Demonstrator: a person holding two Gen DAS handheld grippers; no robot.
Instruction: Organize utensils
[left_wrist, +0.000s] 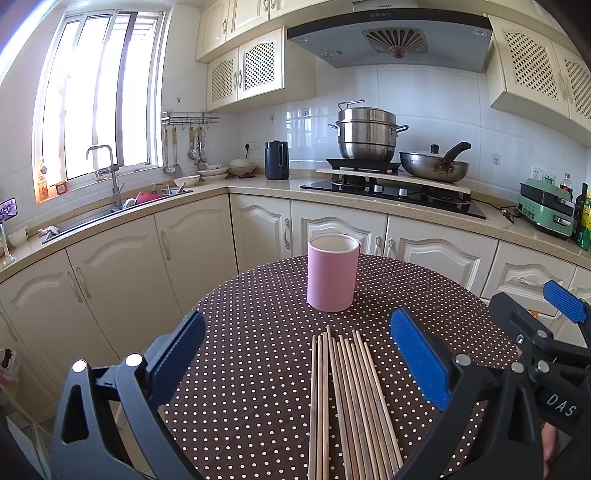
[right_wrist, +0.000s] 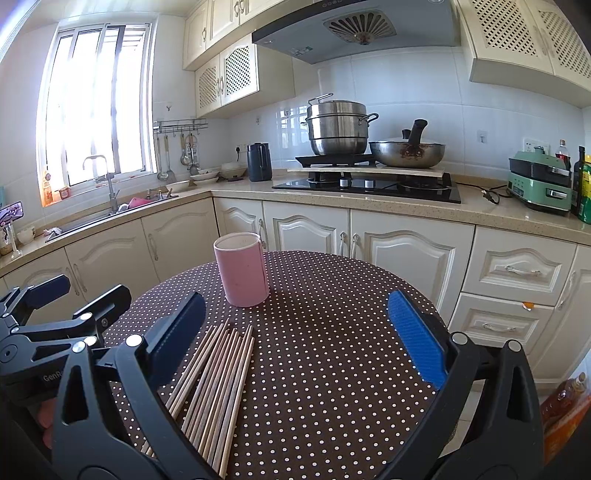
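Several wooden chopsticks (left_wrist: 351, 402) lie side by side on the round polka-dot table (left_wrist: 258, 350), tips toward a pink cylindrical holder (left_wrist: 333, 275) that stands upright and looks empty. My left gripper (left_wrist: 297, 354) is open and empty, held above the chopsticks. The right gripper shows at the right edge of the left wrist view (left_wrist: 546, 332). In the right wrist view the chopsticks (right_wrist: 218, 384) lie lower left, the holder (right_wrist: 242, 269) stands beyond them, and my right gripper (right_wrist: 295, 339) is open and empty over bare tablecloth (right_wrist: 332, 350). The left gripper (right_wrist: 66, 306) is at the left.
Cream kitchen cabinets (right_wrist: 314, 232) ring the table. The counter holds a hob with a steel pot (left_wrist: 365, 136) and a wok (left_wrist: 434, 164), a dark kettle (left_wrist: 276, 160), a green appliance (right_wrist: 539, 184), bottles and a sink (left_wrist: 110, 210) under the window.
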